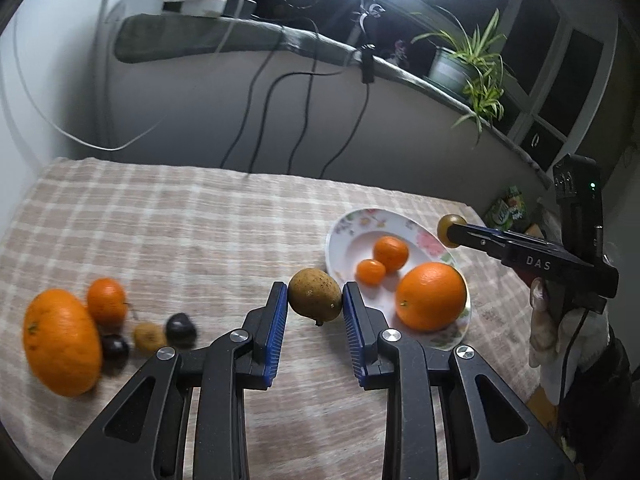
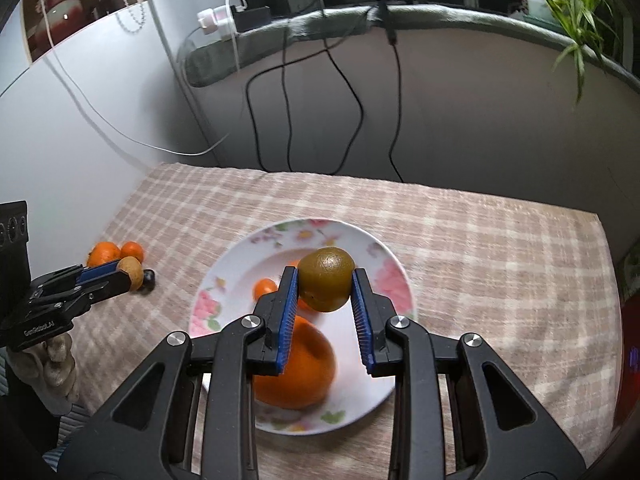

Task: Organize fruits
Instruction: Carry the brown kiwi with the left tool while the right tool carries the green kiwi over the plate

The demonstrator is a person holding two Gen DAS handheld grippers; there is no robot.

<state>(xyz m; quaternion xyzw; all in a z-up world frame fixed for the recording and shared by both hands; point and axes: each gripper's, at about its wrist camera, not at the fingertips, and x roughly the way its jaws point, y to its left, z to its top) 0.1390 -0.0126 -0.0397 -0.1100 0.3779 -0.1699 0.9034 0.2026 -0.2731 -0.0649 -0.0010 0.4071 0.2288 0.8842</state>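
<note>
Left gripper [image 1: 315, 300]: nearest the left wrist camera, its blue pads close on a brown kiwi [image 1: 315, 295], held clear above the cloth; the black frame is cut off by the lower edge.
Far-left pile: a large orange [image 1: 60, 342], blurred, lies on the checked tablecloth [image 1: 180, 220] touching a small mandarin [image 1: 106, 301].
Dark fruits: two dark round fruits [image 1: 114, 349] and a small brownish one [image 1: 149, 336] sit just beside the large orange; too blurred to name.
Floral plate [image 1: 420, 236]: on the cloth right of the left gripper, its near rim partly hidden behind the right-hand finger.
Plate contents: a big orange [image 1: 431, 297] and two small mandarins [image 1: 390, 254] lie inside, the mandarins touching each other.
Right gripper [image 2: 326, 280]: its jaws are narrowed onto a greenish kiwi [image 2: 327, 278], held over the plate; in the left wrist view only the fruit's end shows past the black fingers.
Under the right gripper: the big orange is half covered by the left finger and smeared; one mandarin peeks out, the other is almost wholly behind the kiwi.
Gloved hand [image 1: 548, 332]: holds the right gripper's handle, cut off by the frame edge.
Background: a potted plant [image 1: 476, 68] on the sill, cables [image 1: 280, 120] hanging down the wall.
</note>
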